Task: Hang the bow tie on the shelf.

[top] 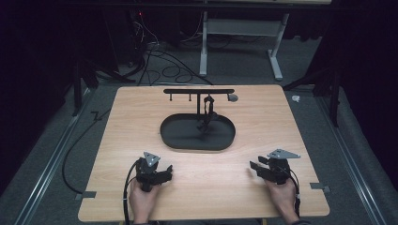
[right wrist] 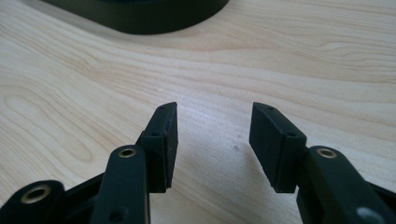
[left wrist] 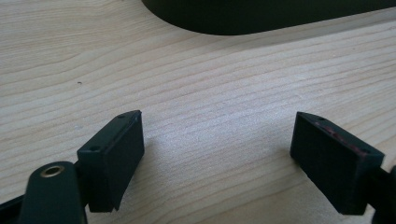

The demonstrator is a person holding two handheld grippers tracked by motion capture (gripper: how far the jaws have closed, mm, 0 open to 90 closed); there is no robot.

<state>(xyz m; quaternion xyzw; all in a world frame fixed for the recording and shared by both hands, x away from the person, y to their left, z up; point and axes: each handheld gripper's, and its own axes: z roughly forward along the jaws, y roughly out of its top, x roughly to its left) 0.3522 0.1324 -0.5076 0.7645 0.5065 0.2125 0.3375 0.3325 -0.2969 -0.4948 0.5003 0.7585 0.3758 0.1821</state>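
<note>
Both tools, left tool [top: 165,169] and right tool [top: 254,166], released, grasping nothing; the black tray [top: 180,138] lies ahead between them, long axis crosswise.

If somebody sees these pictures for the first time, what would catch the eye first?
Probably the black oval tray in the middle of the wooden table, with a T-shaped stand rising from it and a dark item hanging from the bar. Nearer the person, the left gripper and right gripper rest on the table, both open and holding nothing.

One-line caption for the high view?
Both tongs, left and right, rest open on the table before the black stand.
</note>
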